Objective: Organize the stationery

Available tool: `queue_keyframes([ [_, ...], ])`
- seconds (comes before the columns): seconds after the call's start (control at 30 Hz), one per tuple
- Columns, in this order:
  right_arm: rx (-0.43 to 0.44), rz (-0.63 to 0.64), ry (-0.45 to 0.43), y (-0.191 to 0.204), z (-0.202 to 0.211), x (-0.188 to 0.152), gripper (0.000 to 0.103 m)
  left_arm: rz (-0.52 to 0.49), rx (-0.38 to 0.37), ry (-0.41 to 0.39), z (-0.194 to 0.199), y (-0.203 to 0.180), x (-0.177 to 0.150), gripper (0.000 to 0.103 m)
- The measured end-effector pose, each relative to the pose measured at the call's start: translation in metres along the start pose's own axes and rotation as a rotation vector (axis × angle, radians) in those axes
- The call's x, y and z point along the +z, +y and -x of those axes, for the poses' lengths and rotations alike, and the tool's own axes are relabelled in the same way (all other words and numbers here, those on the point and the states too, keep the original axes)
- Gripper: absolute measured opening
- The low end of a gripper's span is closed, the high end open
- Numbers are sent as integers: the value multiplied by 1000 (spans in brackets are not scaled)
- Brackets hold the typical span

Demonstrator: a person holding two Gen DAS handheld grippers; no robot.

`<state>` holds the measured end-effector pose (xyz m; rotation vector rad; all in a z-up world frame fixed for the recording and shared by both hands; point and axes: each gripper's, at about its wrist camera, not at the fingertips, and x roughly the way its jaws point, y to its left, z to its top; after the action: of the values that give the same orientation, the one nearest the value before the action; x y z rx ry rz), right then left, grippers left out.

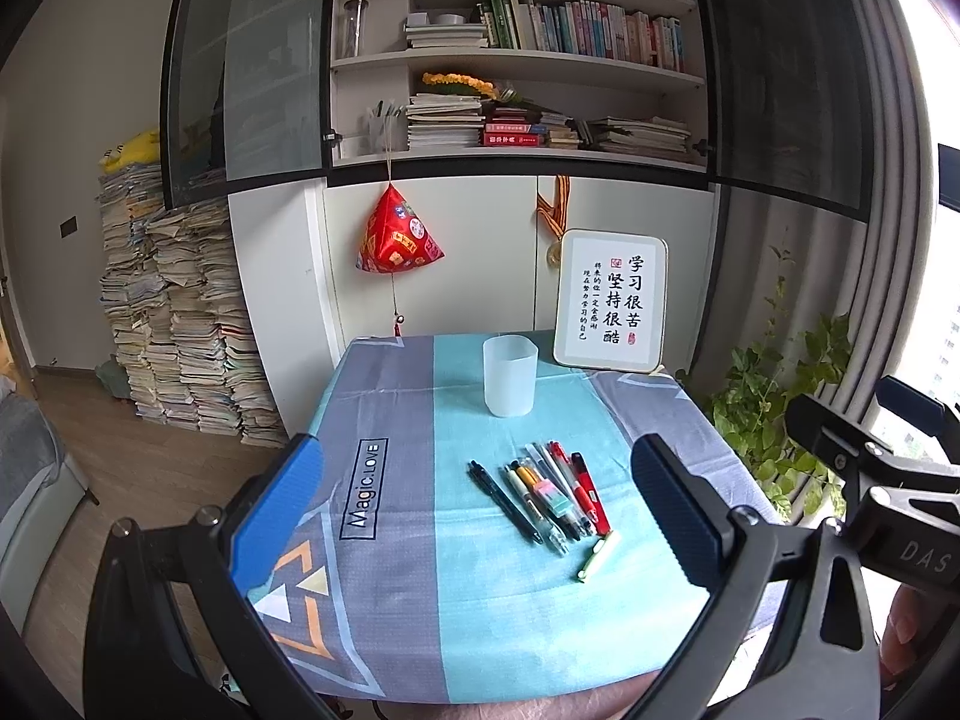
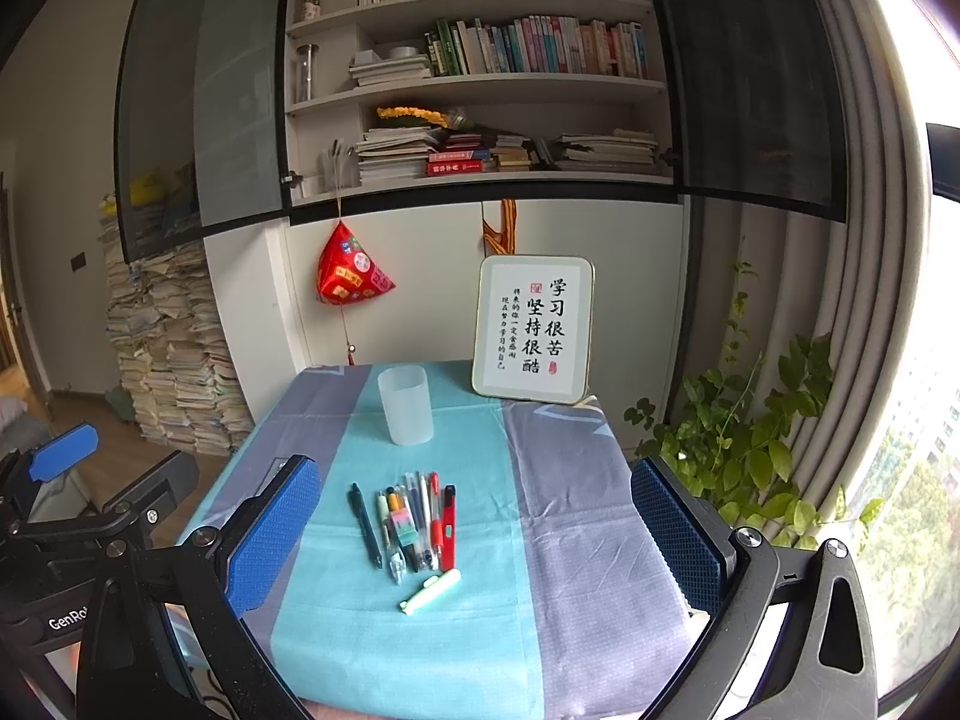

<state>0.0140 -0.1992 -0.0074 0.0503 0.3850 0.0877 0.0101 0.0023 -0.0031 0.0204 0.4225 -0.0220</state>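
Pens [image 1: 543,495] [image 2: 414,525]: a loose row mid-table on the teal stripe, a pale green one [image 1: 597,555] [image 2: 431,591] lying apart at the near end. Cup [image 1: 509,377] [image 2: 405,405]: frosted, upright, behind them. Cloth [image 1: 390,540] [image 2: 576,540]: grey and teal. Framed calligraphy [image 1: 611,300] [image 2: 533,329] at the far edge. Behind: bookshelf [image 1: 516,54], stacked papers [image 1: 180,324], plant [image 2: 744,450]. Left gripper [image 1: 474,516] and right gripper [image 2: 480,540]: both wide, holding nothing, above the near edge.

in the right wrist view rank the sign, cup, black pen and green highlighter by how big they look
1. sign, largest
2. cup
3. black pen, longer but thinner than the highlighter
4. green highlighter, smallest
The sign and cup stand farther from the camera, so their lead is safe.
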Motion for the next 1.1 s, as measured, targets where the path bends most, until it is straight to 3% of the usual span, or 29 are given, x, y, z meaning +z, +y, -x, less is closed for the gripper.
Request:
queue_keyframes([
  [1.1, -2, -2, 68, 1, -42, -22, 103, 10, 4, 59, -35, 4, -6, 102],
])
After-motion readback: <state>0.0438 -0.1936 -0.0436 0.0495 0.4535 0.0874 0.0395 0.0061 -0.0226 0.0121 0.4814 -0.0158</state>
